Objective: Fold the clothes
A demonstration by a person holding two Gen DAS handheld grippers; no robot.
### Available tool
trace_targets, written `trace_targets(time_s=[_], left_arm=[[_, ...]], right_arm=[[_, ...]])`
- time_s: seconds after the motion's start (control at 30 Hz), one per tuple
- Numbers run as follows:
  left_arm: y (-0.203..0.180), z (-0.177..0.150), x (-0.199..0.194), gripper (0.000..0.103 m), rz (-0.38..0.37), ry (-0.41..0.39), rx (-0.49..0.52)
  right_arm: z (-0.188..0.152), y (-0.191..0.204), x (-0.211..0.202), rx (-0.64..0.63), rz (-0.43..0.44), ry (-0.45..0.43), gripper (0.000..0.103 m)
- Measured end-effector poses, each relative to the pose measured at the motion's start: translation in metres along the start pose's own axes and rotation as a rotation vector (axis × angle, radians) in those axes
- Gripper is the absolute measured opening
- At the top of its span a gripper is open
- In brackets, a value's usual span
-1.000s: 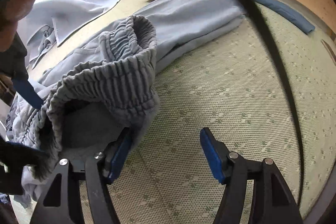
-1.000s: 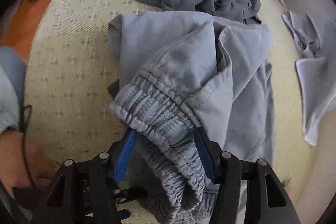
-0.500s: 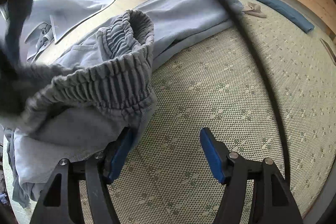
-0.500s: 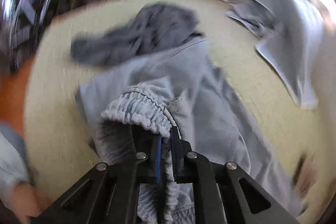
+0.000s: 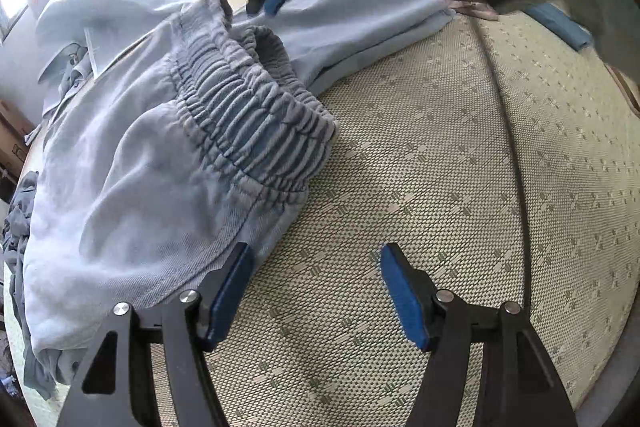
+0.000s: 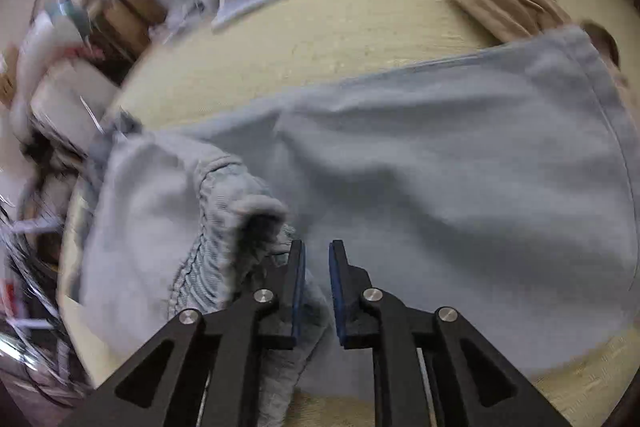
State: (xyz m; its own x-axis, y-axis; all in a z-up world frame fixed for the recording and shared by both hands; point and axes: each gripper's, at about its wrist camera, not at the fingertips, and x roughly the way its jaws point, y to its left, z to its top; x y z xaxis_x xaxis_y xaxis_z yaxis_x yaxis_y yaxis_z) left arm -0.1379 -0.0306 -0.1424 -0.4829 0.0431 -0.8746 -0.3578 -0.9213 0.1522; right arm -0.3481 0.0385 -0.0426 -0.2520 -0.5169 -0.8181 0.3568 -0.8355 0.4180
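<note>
Pale blue denim trousers with a gathered elastic waistband lie rumpled on the woven straw mat, legs stretched away.

Left gripper: fingers spread wide, empty, one pad touching the fabric edge.

Right gripper: fingers nearly together; view blurred, so I cannot tell whether cloth is pinched.

Risk: waistband could slip free mid-swing and collapse the fold.

Nearby: white collared shirt, tan garment, dark grey garment, dark blue strip. A black cable crosses the left view.

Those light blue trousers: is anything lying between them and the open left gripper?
Nothing visible. The left gripper hangs open over bare mat, and its left finger already sits at the trousers' edge.
</note>
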Motion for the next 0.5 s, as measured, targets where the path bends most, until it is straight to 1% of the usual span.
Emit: trace_targets(time_s=[0.03, 0.07, 0.1, 0.13, 0.17, 0.2, 0.27, 0.33, 0.37, 0.43, 0.5], left_arm=[[0.000, 0.000, 0.000, 0.070, 0.001, 0.001, 0.001], [0.000, 0.001, 0.000, 0.070, 0.002, 0.000, 0.002], [0.000, 0.001, -0.001, 0.070, 0.002, -0.001, 0.003], [-0.001, 0.002, -0.002, 0.070, 0.002, -0.003, 0.004], [-0.001, 0.002, -0.003, 0.070, 0.005, -0.005, 0.008], [-0.001, 0.003, -0.004, 0.070, 0.006, -0.006, 0.011], [0.000, 0.005, -0.006, 0.070, 0.003, -0.006, 0.009], [0.003, 0.008, -0.010, 0.070, -0.007, -0.008, 0.003], [0.004, 0.009, -0.012, 0.070, -0.012, -0.012, 0.000], [0.007, 0.014, -0.019, 0.070, -0.020, -0.026, -0.007], [0.011, 0.018, -0.025, 0.070, -0.037, -0.040, -0.023]], right_arm=[[-0.006, 0.000, -0.010, 0.004, 0.025, -0.032, 0.031], [-0.012, 0.001, -0.018, 0.000, 0.053, -0.053, 0.053], [-0.017, 0.002, -0.020, -0.004, 0.086, -0.054, 0.059], [-0.021, 0.002, -0.019, -0.006, 0.119, -0.045, 0.063], [-0.024, 0.003, -0.016, -0.005, 0.152, -0.023, 0.066], [-0.026, 0.002, -0.010, 0.001, 0.167, -0.003, 0.067], [-0.030, 0.000, 0.004, 0.015, 0.171, 0.022, 0.068], [-0.032, -0.011, 0.015, 0.084, 0.204, 0.037, 0.068], [-0.034, -0.020, 0.014, 0.134, 0.231, 0.039, 0.069], [-0.037, -0.031, 0.014, 0.224, 0.328, 0.021, 0.069], [-0.042, -0.033, 0.015, 0.259, 0.383, 0.011, 0.069]])
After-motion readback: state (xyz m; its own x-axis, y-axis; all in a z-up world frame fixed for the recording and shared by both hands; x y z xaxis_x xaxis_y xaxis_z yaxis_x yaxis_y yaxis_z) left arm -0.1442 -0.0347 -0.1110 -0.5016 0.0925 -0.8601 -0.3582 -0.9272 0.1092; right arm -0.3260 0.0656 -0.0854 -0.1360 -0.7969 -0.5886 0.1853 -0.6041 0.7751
